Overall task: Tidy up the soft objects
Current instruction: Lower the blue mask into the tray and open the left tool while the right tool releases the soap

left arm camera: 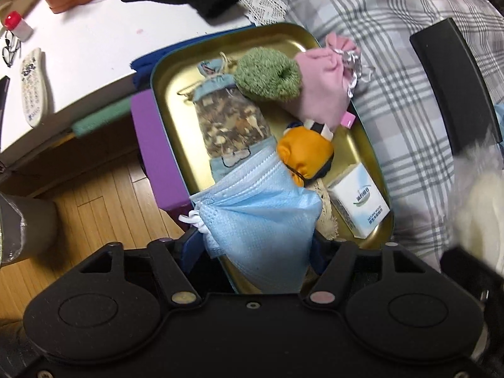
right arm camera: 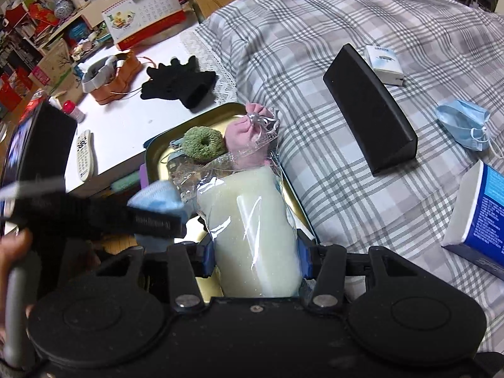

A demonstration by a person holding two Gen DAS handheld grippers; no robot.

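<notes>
- left gripper spread, blue face mask loose between the fingers, over near edge of gold tin tray
- right gripper pinching plastic-wrapped pale sponge above same tray

I can read "NATURAL WOOD" on the white tissue pack at the tin's near right corner; its Chinese characters, and the desk calendar's numbers, are too small to make out.

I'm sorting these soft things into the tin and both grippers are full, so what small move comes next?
Probably lift the left gripper clear: its jaws stand apart around the blue mask, which already droops into the gold tin. That would free room for the right gripper, shut on the wrapped white sponge above the tin.
</notes>
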